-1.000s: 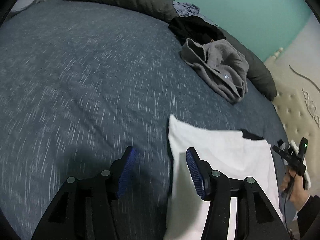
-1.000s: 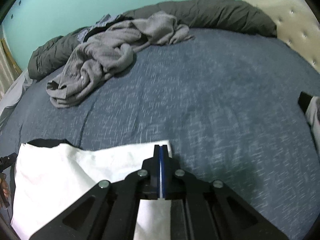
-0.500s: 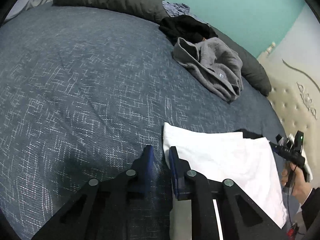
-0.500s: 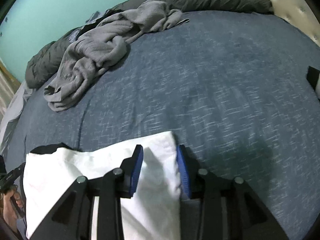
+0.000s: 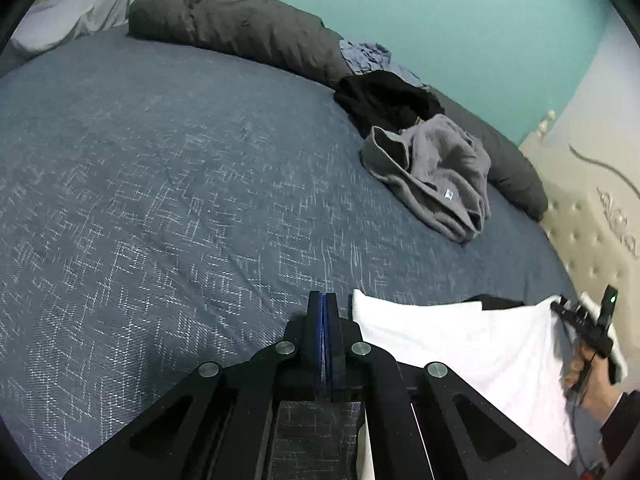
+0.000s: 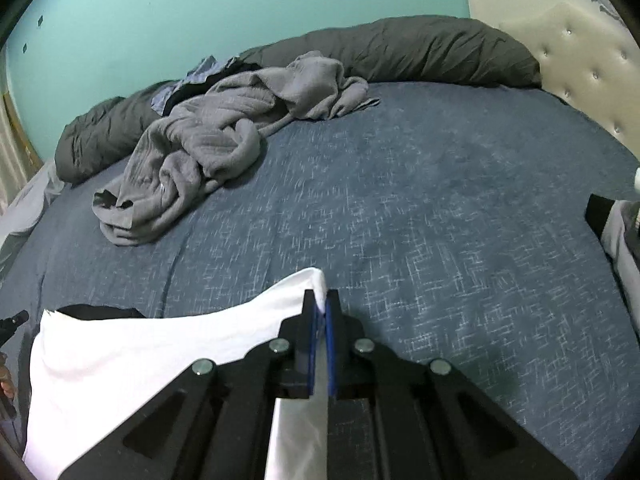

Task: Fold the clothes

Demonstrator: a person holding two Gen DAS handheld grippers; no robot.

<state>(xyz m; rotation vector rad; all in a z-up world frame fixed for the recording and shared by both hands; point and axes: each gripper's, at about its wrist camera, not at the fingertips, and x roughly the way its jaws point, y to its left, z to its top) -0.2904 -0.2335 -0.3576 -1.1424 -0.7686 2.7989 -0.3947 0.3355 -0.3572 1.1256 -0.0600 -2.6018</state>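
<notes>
On the bed (image 5: 168, 208), my right gripper (image 6: 321, 307) pinches the white garment (image 6: 152, 344); my left gripper (image 5: 323, 300) is clenched, empty.

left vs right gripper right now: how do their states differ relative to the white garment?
The right gripper is shut on a corner of the white garment, cloth showing between its jaws; the left gripper is shut on nothing, blue pads meeting.
The right gripper sits at the garment's edge; the left gripper sits beside it, over the blue bedspread, the garment's near corner to its right.
Shared: both are closed, low over the bed.
</notes>
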